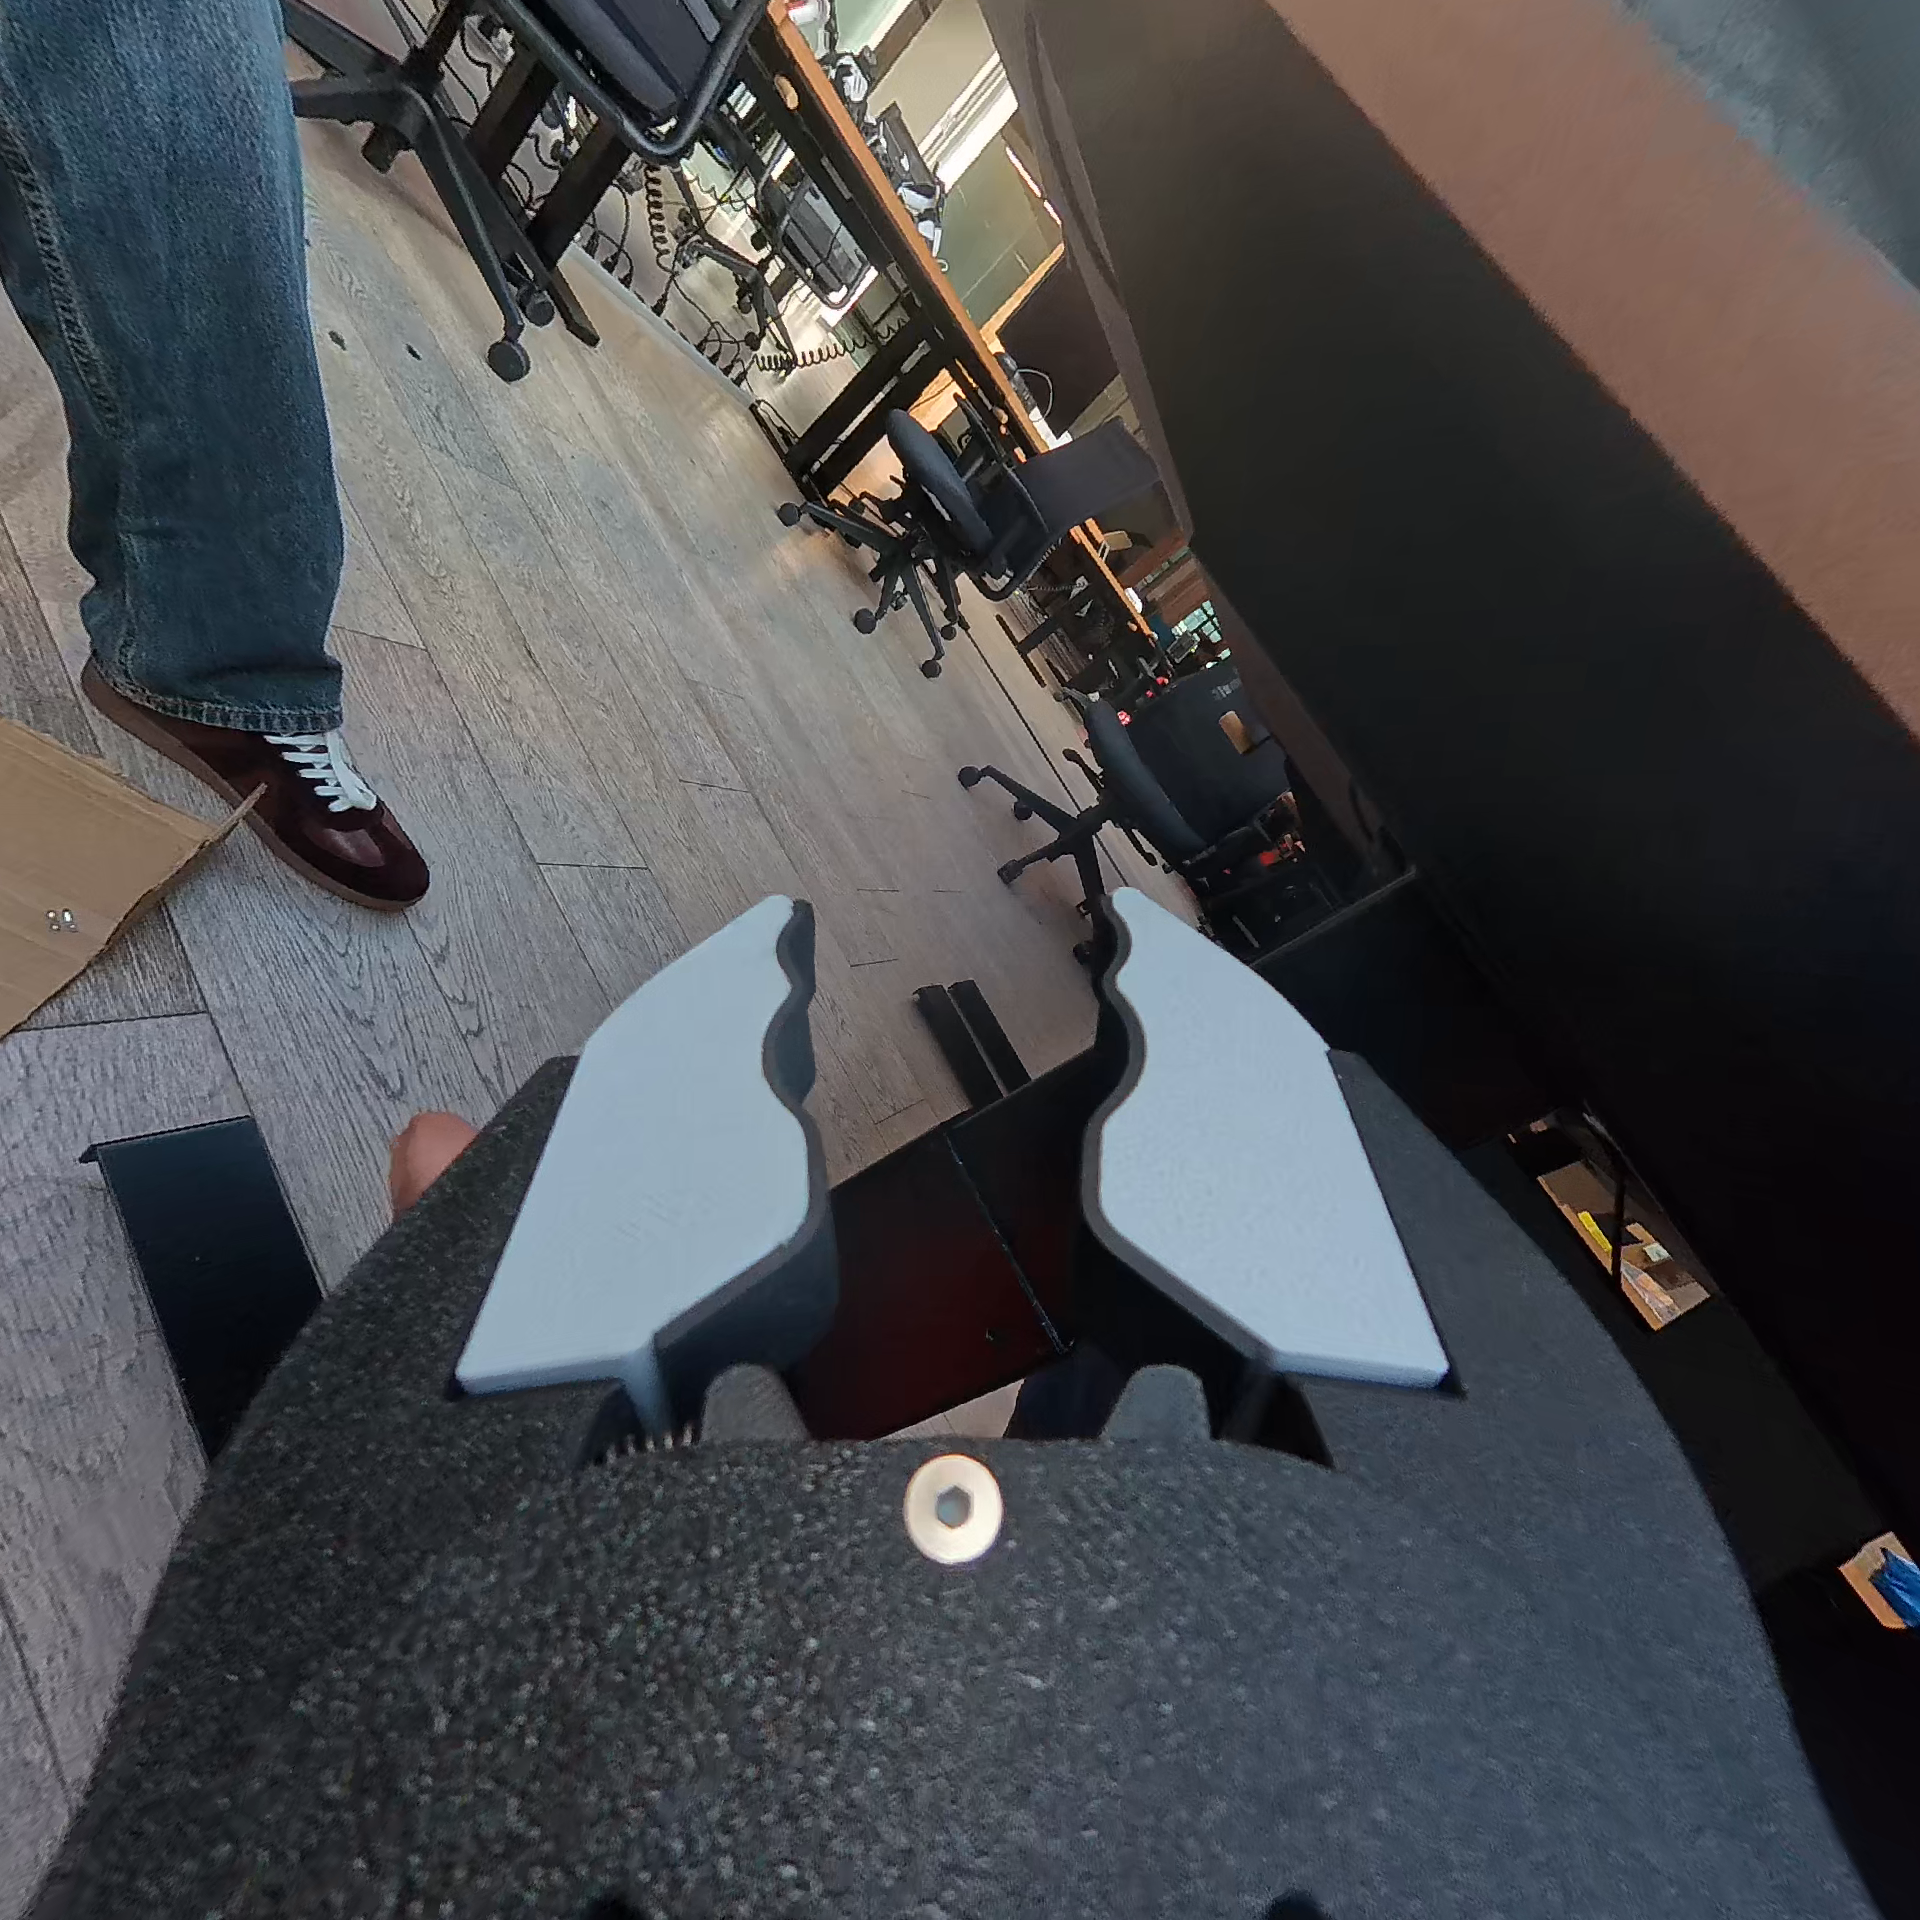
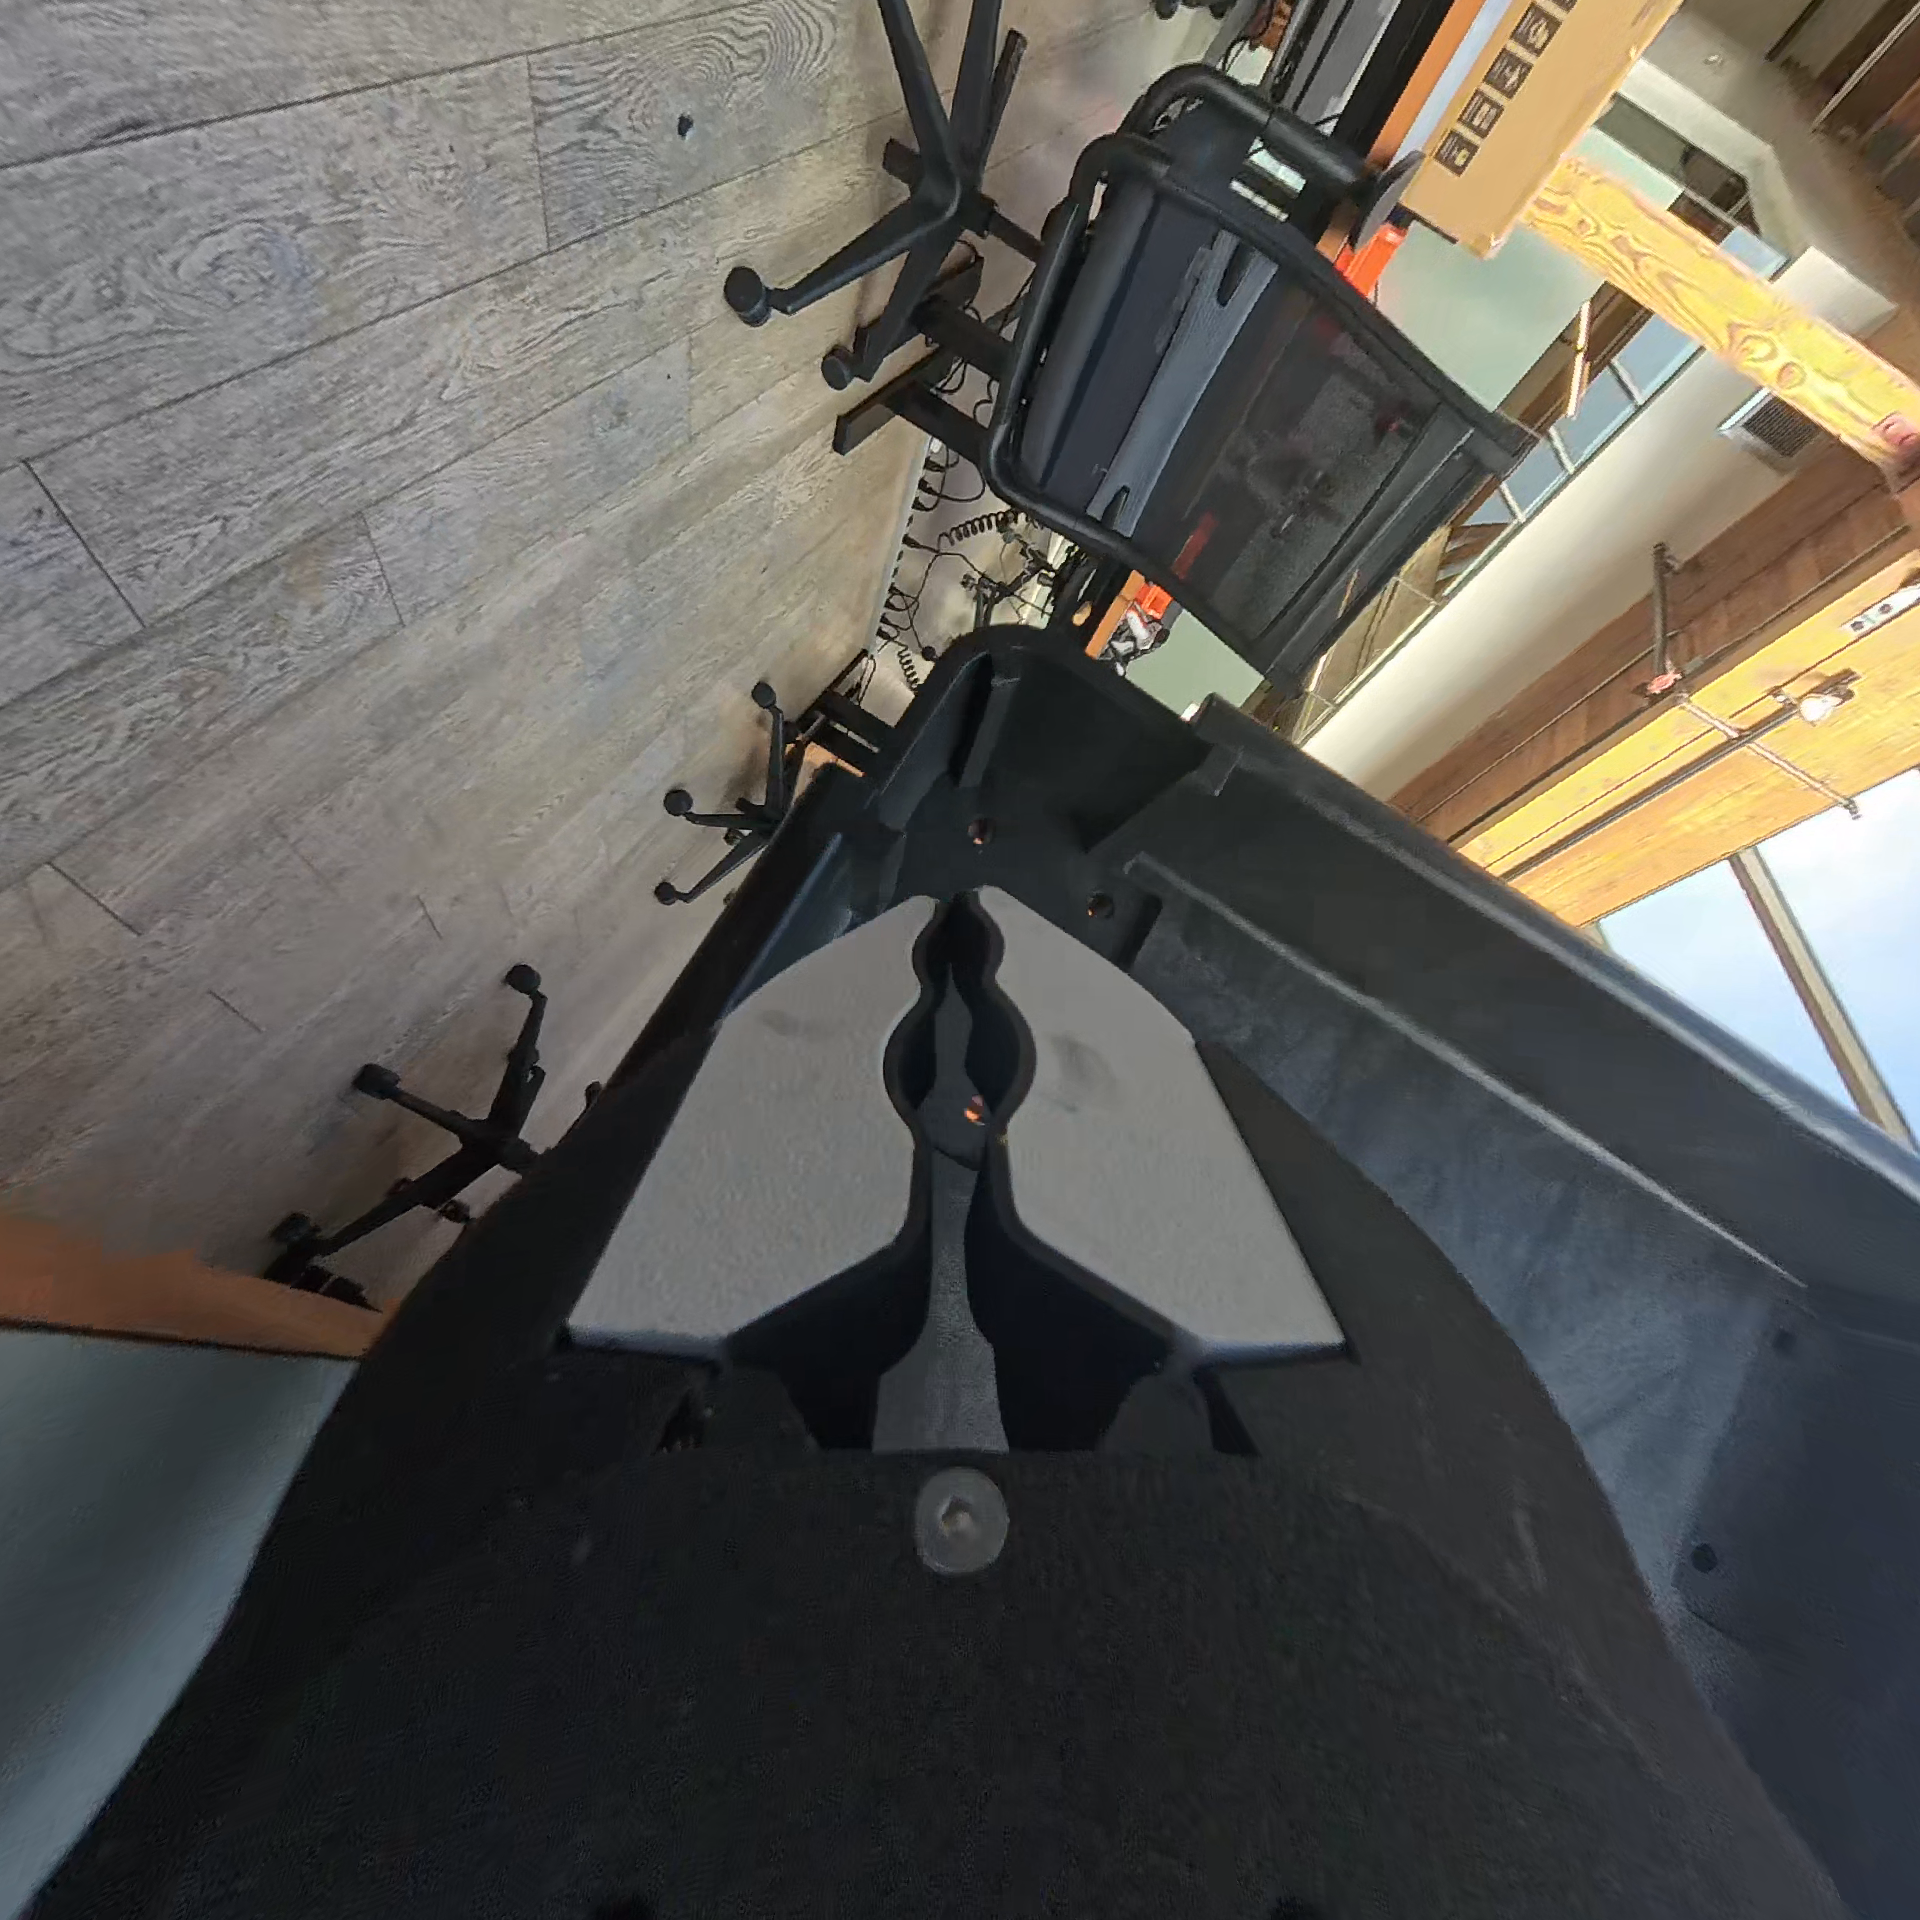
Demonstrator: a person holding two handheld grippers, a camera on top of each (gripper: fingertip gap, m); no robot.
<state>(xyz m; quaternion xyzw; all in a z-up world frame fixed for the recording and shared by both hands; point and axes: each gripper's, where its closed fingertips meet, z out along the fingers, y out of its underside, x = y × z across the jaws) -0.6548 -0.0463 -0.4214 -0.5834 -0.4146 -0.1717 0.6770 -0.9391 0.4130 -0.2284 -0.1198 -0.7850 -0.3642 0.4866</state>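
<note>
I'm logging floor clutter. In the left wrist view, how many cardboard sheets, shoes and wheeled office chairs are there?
Flat brown cardboard sheet: 1
Dark red shoe with white laces: 1
Black wheeled office chairs: 3 clearly shown; any farther off are too small to tell
Total: 5

Grippers: two, left gripper [image 1: 956,925], right gripper [image 2: 961,902]
Office chairs, left wrist view: three, e.g. [image 1: 966,499]
Cardboard sheets: one [image 1: 73,862]
Shoes: one [image 1: 312,821]
Cardboard boxes: one [image 2: 1527,114]
</note>
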